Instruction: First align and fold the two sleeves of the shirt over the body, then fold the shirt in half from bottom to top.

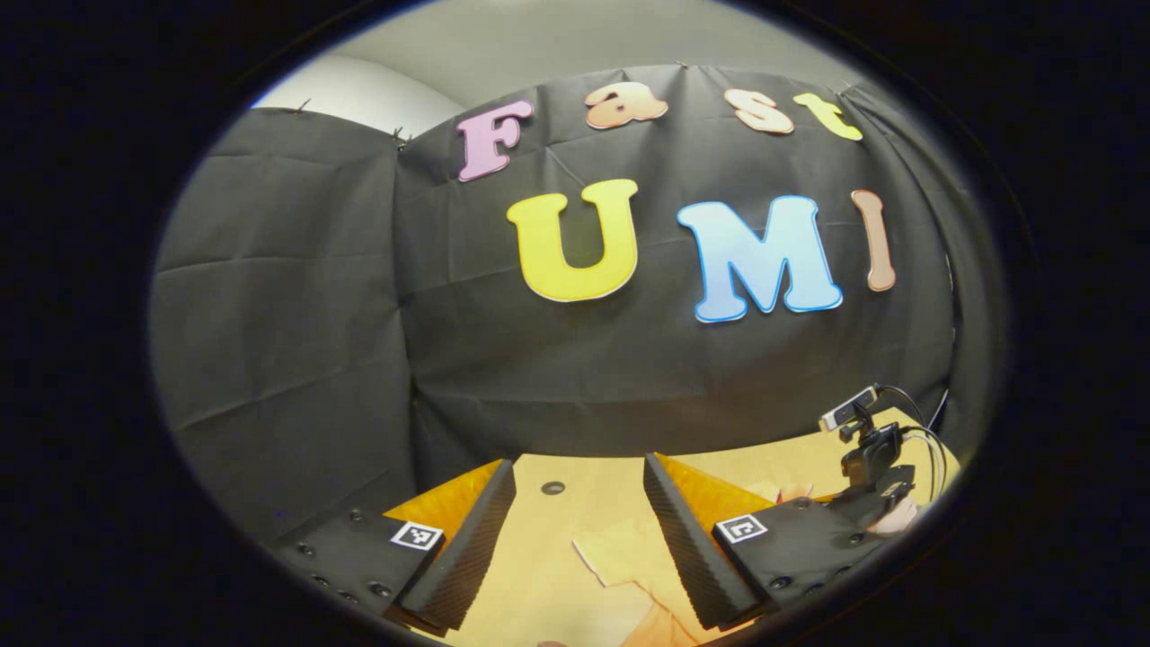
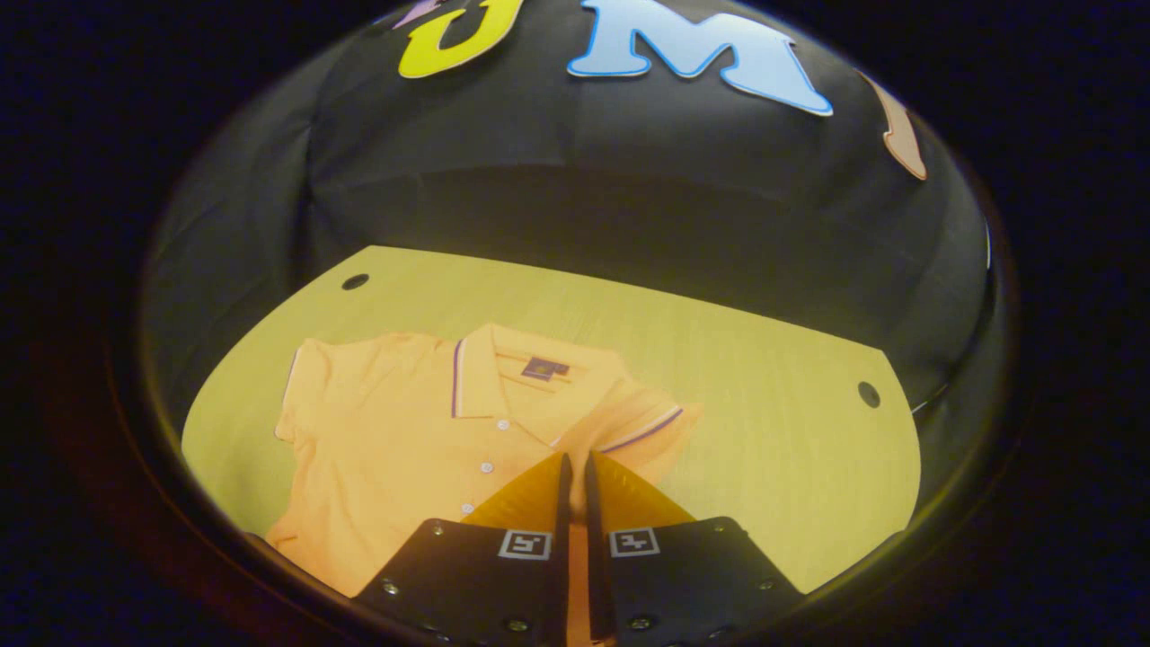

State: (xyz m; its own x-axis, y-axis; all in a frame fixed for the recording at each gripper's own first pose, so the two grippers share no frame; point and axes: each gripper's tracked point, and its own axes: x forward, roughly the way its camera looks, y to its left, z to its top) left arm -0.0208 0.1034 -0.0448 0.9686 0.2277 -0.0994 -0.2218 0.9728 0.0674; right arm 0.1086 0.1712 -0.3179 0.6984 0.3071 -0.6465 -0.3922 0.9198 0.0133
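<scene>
Right hand-held gripper (image 2: 575, 472), fingers nearly together above the shirt (image 2: 404, 431), risks missing the sleeve (image 2: 642, 431) ahead; left hand-held gripper (image 1: 579, 521) stands apart.

The orange short-sleeved polo shirt (image 2: 395, 431) lies flat on the pale wooden desk (image 2: 764, 395), toward its left half in the right gripper view, collar toward the black cloth wall (image 2: 629, 198) behind. The right tool (image 2: 575, 476) hangs over the shirt's right sleeve.
</scene>
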